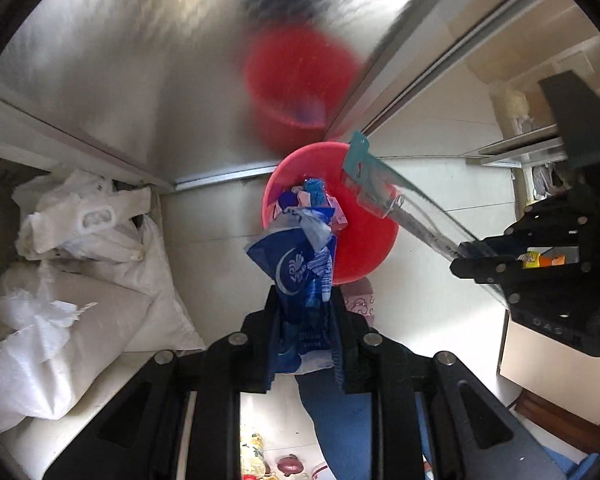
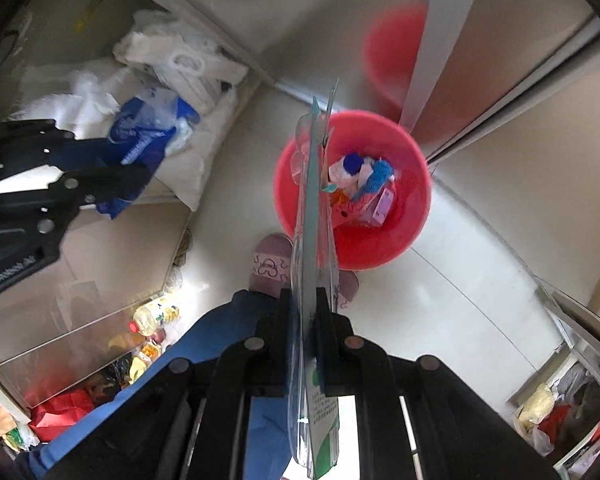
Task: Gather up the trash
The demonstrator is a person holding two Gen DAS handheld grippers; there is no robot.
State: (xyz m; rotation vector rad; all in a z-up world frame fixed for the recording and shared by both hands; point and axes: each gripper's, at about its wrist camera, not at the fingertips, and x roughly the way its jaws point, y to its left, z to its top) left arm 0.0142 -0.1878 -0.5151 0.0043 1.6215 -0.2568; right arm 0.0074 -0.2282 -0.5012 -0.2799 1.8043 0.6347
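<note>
A red bucket point(image 1: 364, 240) stands on the floor by a steel wall, with several wrappers point(image 1: 312, 200) inside; it also shows in the right wrist view point(image 2: 416, 200). My left gripper point(image 1: 304, 312) is shut on a crumpled blue and white plastic wrapper point(image 1: 296, 264), held above the bucket's near rim. The same gripper point(image 2: 120, 176) and wrapper point(image 2: 144, 136) show left of the bucket in the right wrist view. My right gripper point(image 2: 304, 300) is shut on a flat clear blister pack with teal card point(image 2: 314, 200), its tip over the bucket. That gripper point(image 1: 460, 256) holds the blister pack point(image 1: 376, 184) at the right in the left wrist view.
White sacks and plastic bags point(image 1: 84, 248) are piled left of the bucket. Pink slippers point(image 2: 270, 260) and a blue trouser leg point(image 2: 220, 328) are just before the bucket. Bottles and packets point(image 2: 152, 320) lie lower left. A shelf with bags point(image 2: 560, 400) is at lower right.
</note>
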